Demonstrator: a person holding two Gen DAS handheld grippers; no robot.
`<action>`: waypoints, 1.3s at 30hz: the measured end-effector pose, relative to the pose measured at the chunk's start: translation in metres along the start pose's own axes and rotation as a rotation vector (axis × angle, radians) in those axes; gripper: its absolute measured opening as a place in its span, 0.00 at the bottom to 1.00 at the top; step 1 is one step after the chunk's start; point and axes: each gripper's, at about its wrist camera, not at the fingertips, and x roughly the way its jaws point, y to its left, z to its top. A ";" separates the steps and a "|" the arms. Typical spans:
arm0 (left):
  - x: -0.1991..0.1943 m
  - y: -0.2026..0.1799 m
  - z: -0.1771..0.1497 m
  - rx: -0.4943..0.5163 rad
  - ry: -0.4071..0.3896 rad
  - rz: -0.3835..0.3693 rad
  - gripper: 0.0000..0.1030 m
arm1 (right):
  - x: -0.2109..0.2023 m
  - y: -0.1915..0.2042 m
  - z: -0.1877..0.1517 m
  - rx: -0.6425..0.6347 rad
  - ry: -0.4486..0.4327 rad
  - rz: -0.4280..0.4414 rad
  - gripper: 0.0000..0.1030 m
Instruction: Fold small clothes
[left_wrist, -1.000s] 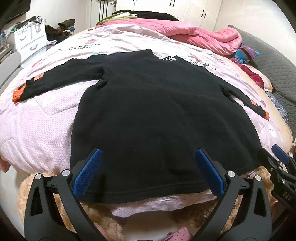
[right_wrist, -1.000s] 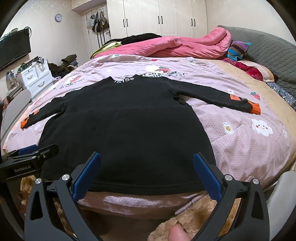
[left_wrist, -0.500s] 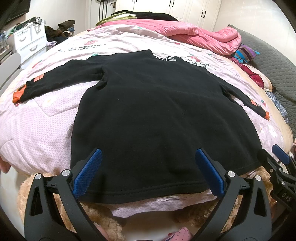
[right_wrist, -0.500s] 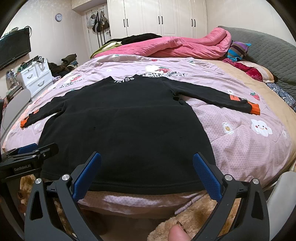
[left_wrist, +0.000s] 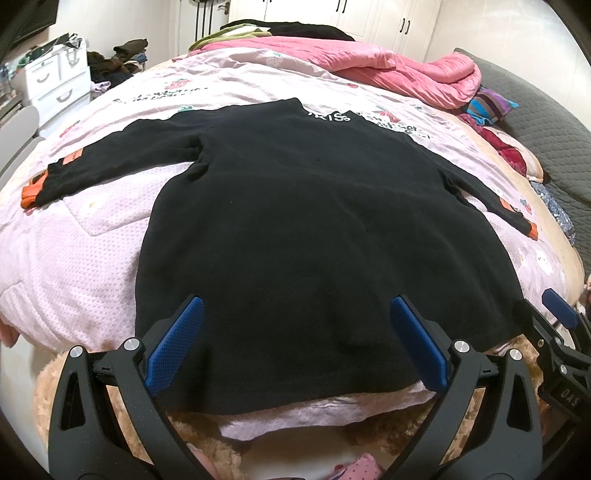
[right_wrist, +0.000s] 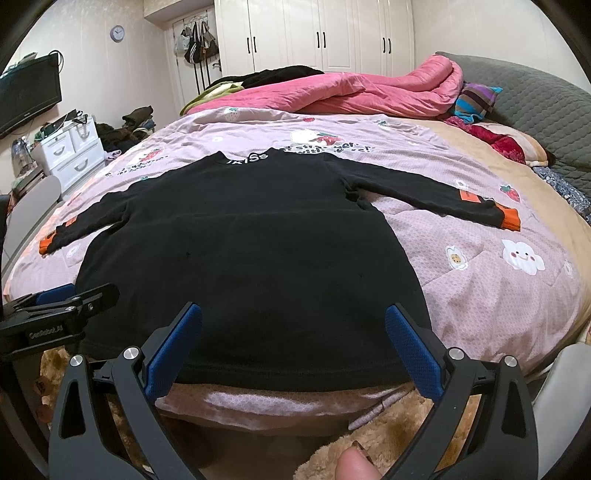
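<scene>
A black long-sleeved top (left_wrist: 306, 229) (right_wrist: 251, 258) with orange cuffs lies flat on the bed, sleeves spread out, hem toward me. My left gripper (left_wrist: 295, 343) hovers open just above the hem, nothing between its blue pads. My right gripper (right_wrist: 293, 347) is also open over the hem, a little to the right. Each gripper shows at the edge of the other's view: the right gripper's fingers (left_wrist: 554, 332) at the far right, the left gripper's fingers (right_wrist: 59, 306) at the far left.
The top rests on a pale pink quilt (right_wrist: 480, 280). A bright pink duvet (right_wrist: 369, 92) is bunched at the far side, with cushions (right_wrist: 476, 99) and a grey headboard (right_wrist: 535, 103) at right. White drawers (right_wrist: 70, 155) stand left of the bed. A tan fluffy fabric (left_wrist: 92, 398) lies below the grippers.
</scene>
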 end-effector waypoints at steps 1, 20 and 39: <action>0.001 0.000 0.002 0.000 -0.001 -0.001 0.92 | 0.001 0.000 0.001 -0.002 0.001 0.000 0.96; 0.014 0.002 0.046 -0.020 -0.031 0.010 0.92 | 0.021 -0.004 0.052 0.016 -0.008 -0.003 0.96; 0.028 -0.004 0.118 -0.024 -0.038 -0.015 0.92 | 0.046 -0.002 0.123 0.056 -0.037 0.010 0.96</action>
